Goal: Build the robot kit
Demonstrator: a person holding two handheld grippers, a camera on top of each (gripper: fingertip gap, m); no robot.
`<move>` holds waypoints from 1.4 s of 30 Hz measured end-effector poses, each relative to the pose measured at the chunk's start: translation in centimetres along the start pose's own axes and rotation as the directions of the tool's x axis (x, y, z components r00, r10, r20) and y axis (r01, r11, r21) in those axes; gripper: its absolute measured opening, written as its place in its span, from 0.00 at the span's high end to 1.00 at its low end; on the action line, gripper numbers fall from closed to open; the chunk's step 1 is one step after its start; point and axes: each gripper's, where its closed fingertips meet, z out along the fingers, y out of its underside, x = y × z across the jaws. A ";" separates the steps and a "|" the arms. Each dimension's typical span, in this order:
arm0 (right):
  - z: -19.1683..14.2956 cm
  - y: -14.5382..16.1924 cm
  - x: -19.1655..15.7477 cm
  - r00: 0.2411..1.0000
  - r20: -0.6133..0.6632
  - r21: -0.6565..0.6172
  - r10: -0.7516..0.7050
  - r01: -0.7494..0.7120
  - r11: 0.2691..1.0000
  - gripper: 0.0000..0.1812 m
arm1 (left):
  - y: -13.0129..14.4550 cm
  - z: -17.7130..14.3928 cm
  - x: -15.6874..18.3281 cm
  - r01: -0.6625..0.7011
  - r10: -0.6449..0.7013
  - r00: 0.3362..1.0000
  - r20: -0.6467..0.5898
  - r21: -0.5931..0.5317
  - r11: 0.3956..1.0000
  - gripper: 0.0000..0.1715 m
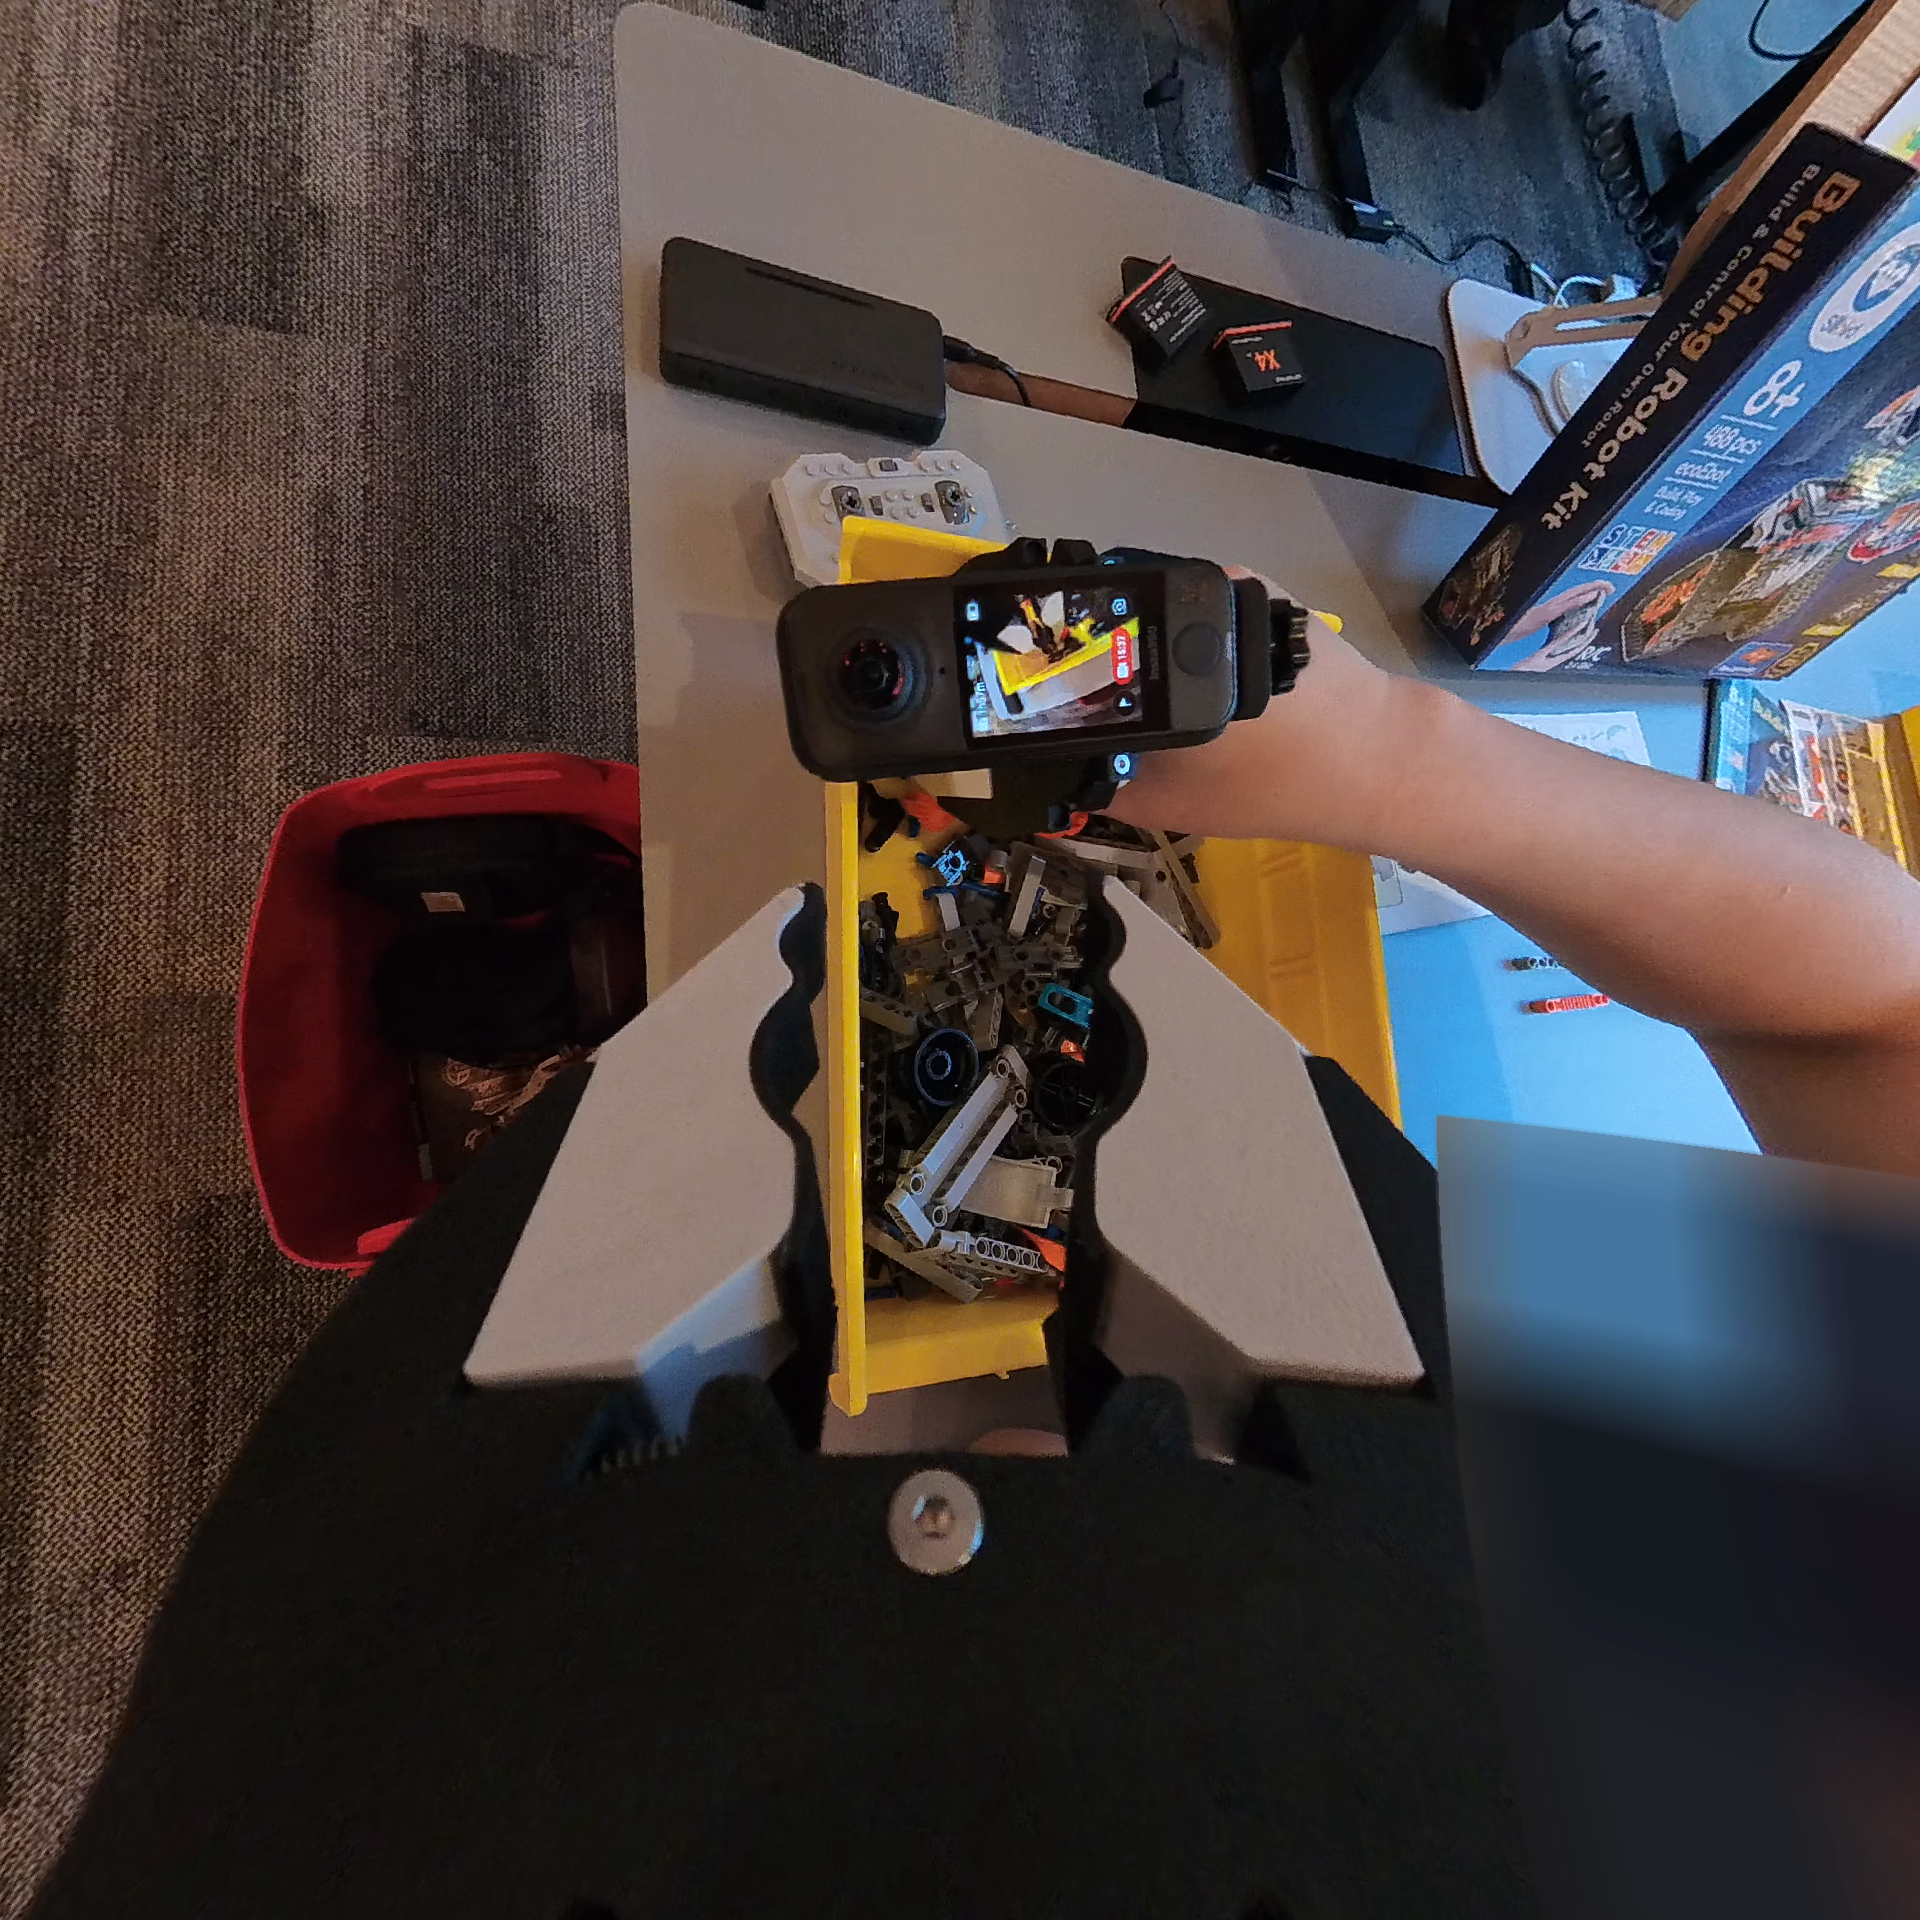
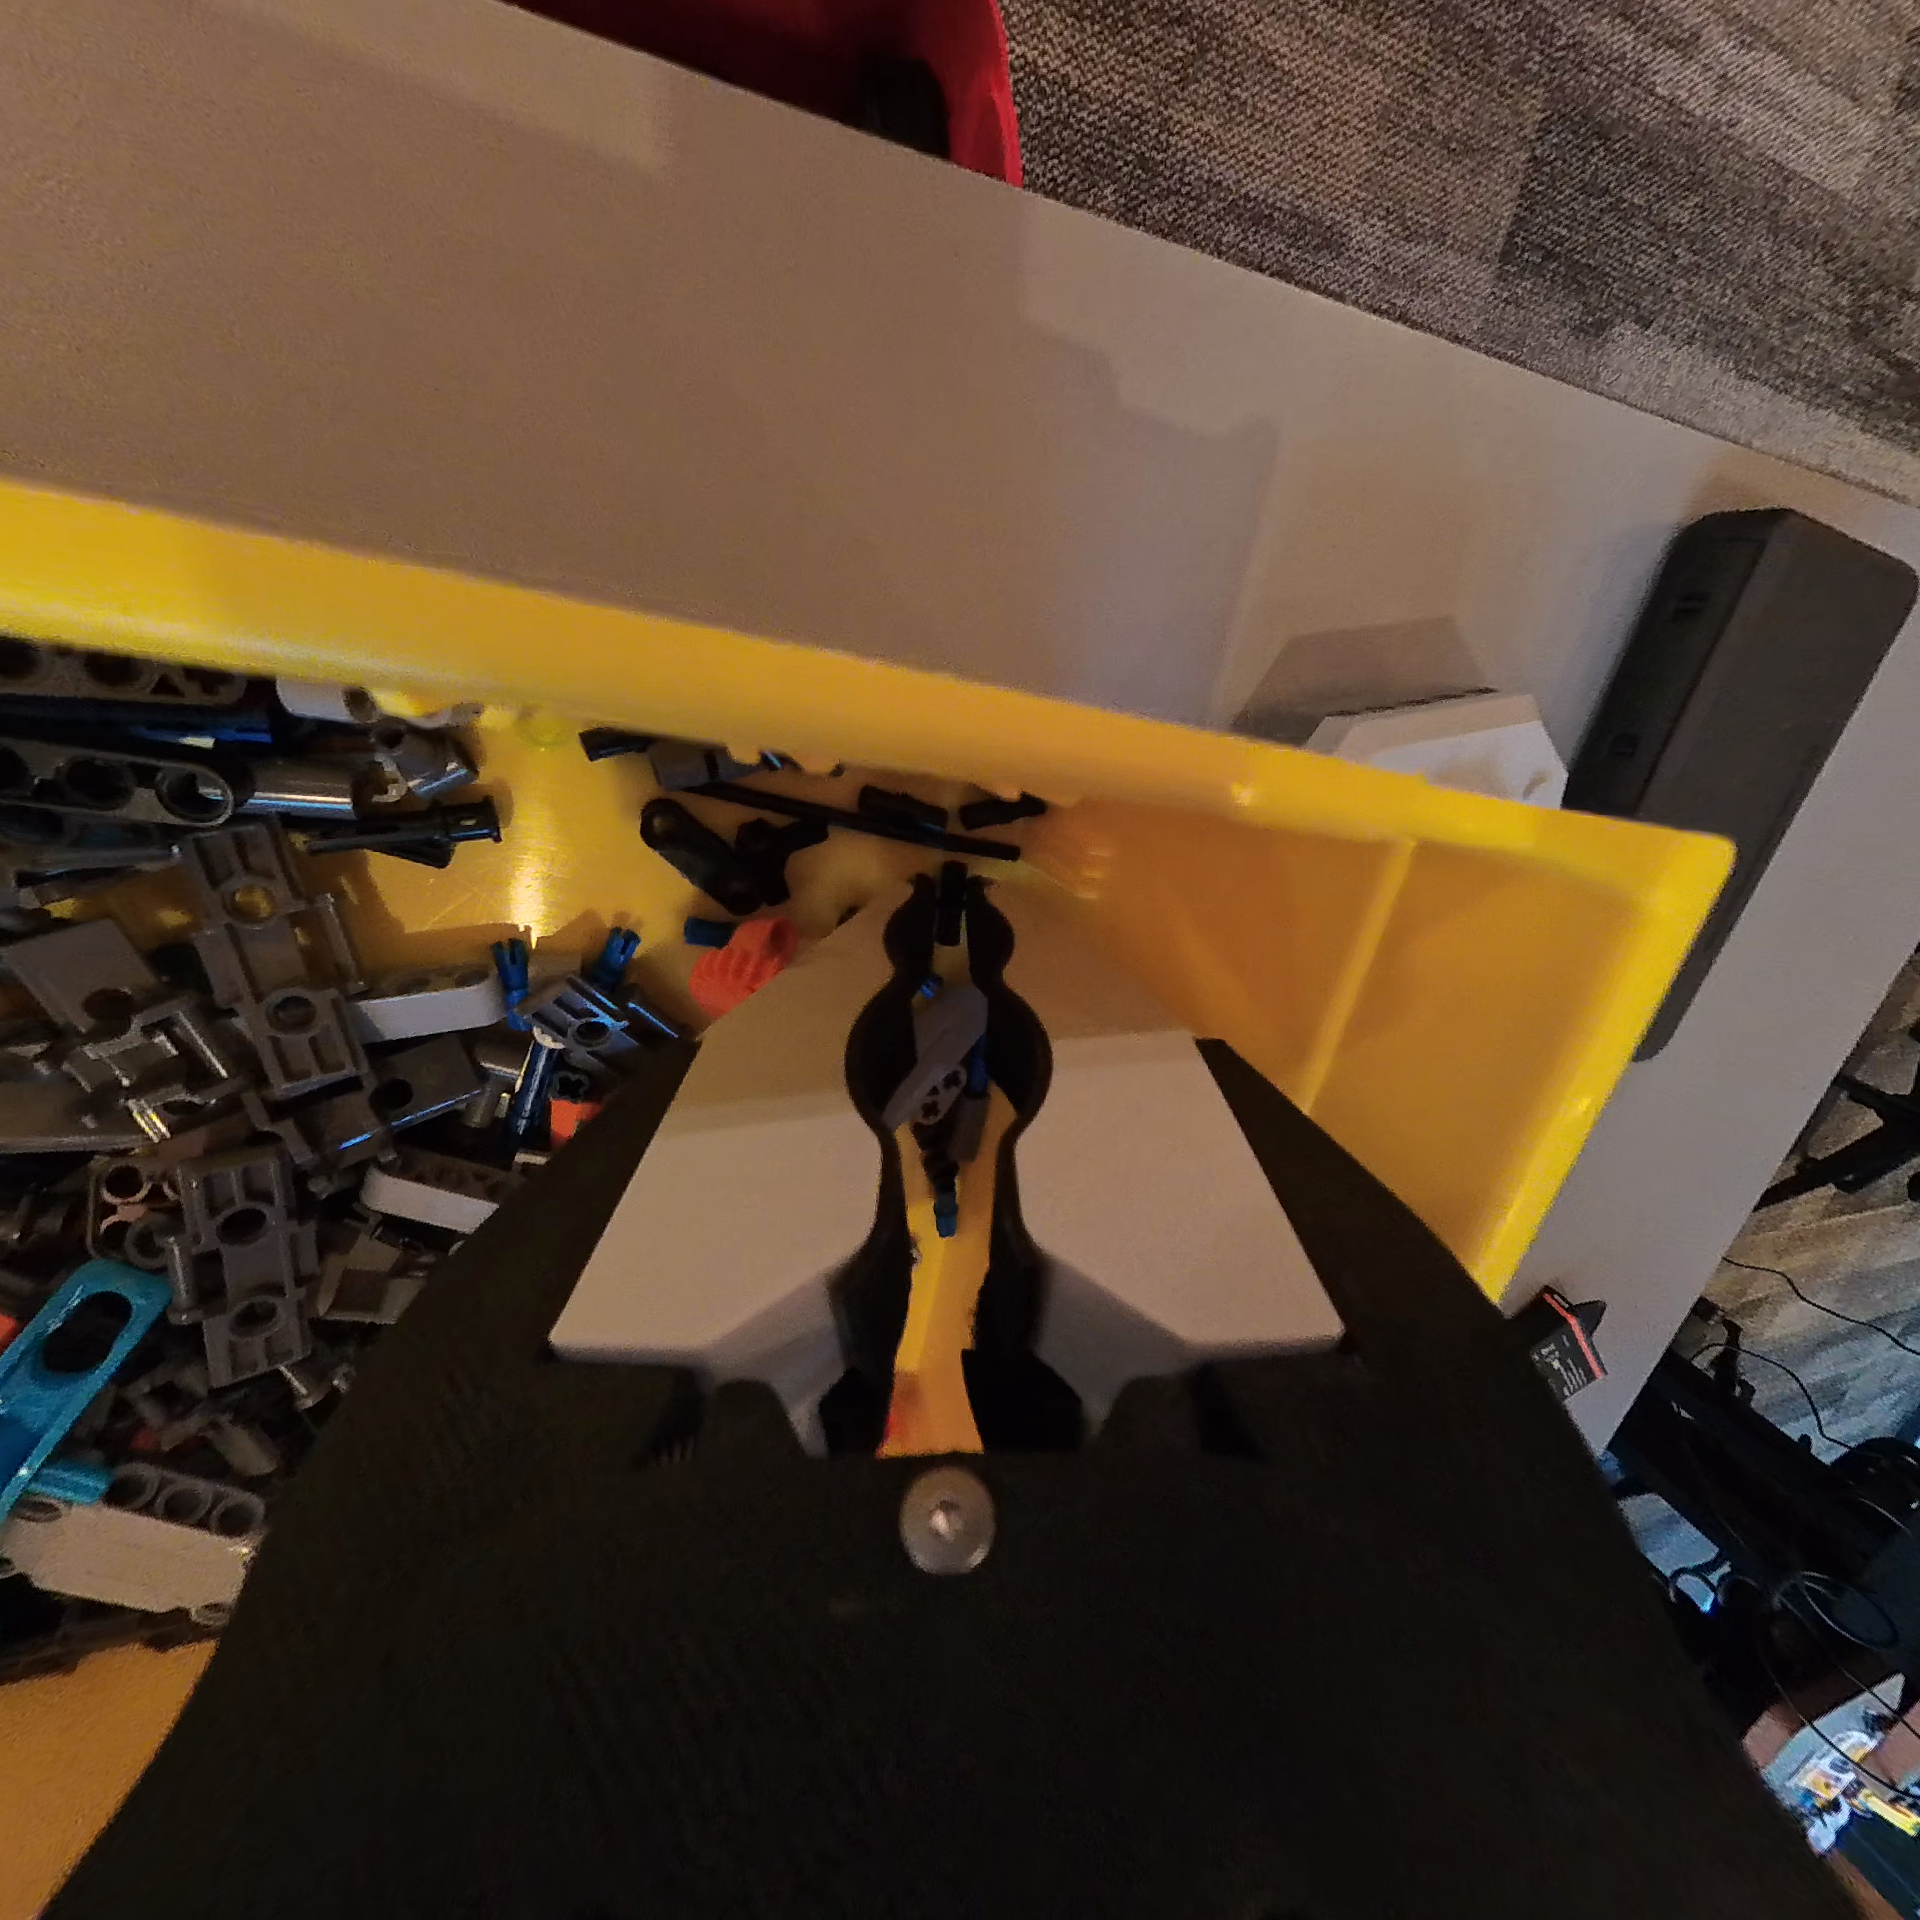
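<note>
One yellow bin (image 1: 1309, 935), two claws (image 1: 956, 914), one camera (image 1: 1008, 665)

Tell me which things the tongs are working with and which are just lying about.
In use: left tongs, open over yellow bin of building pieces; right tongs, shut on small black pin.
Lying about: red bin, black box, white controller, kit box.

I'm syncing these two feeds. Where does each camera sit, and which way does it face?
Left wrist view: on the left tongs, high above, facing down at the yellow bin; the person's forearm shows.
Right wrist view: on the right tongs, low inside the bin, nearly shut on a small black piece.
Shared: bin, grey table.
</note>
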 end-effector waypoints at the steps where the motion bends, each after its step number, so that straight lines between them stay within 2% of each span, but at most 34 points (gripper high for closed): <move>1: 0.0 0.0 0.0 1.000 0.002 -0.008 -0.003 0.003 1.000 0.98 | 0.0 0.0 0.0 0.000 0.000 1.000 -0.002 0.002 1.000 0.72; 7: -0.5 0.3 -0.5 0.998 0.060 0.002 0.016 -0.016 1.000 0.98 | -0.2 -0.3 -0.1 0.008 -0.008 1.000 -0.006 0.015 1.000 0.73; 13: -4.4 -0.1 0.1 0.993 0.083 0.160 0.079 -0.092 0.983 0.98 | -0.2 -0.2 0.1 -0.002 0.002 1.000 -0.009 0.015 1.000 0.72; 16: -6.3 0.6 0.5 0.996 0.027 0.210 0.087 -0.091 0.973 0.98 | -0.2 0.0 0.3 -0.008 0.008 1.000 -0.013 0.007 1.000 0.72; 20: -8.7 3.2 0.6 0.991 -0.099 0.202 0.089 -0.067 0.977 0.98 | -0.2 0.1 0.4 -0.011 0.011 1.000 -0.017 0.004 1.000 0.72; 23: -11.6 5.6 -0.2 0.981 -0.107 0.267 0.161 -0.128 0.955 0.98 | -0.2 0.1 0.9 -0.026 0.026 0.999 -0.033 0.001 1.000 0.72; 26: -16.3 10.4 -0.1 0.944 -0.109 0.373 0.313 -0.253 0.893 0.98 | -0.3 0.3 1.3 -0.043 0.043 0.998 -0.042 0.001 0.999 0.73; 29: -21.0 18.2 -0.4 0.864 -0.111 0.451 0.492 -0.397 0.799 0.98 | -0.5 0.7 1.7 -0.053 0.053 0.998 -0.041 -0.003 0.999 0.73; 31: -22.3 24.0 -2.0 0.806 -0.080 0.451 0.587 -0.495 0.742 0.98 | -0.6 1.0 2.1 -0.068 0.068 0.997 -0.039 -0.011 0.998 0.73; 33: -22.3 29.8 -4.2 0.737 -0.080 0.419 0.671 -0.586 0.694 0.98 | -0.8 1.2 2.8 -0.087 0.087 0.995 -0.044 -0.011 0.996 0.74; 36: -20.4 35.9 -8.9 0.644 -0.018 0.354 0.764 -0.711 0.608 0.98 | -1.2 1.4 4.0 -0.126 0.125 0.991 -0.053 0.002 0.992 0.75; 39: -18.3 39.8 -12.4 0.576 0.020 0.300 0.818 -0.783 0.544 0.98 | -1.4 1.3 5.6 -0.177 0.178 0.981 -0.072 0.022 0.984 0.75; 42: -16.9 41.5 -14.5 0.546 0.106 0.244 0.831 -0.825 0.510 0.98 | -1.7 1.4 6.8 -0.212 0.214 0.974 -0.071 0.042 0.976 0.75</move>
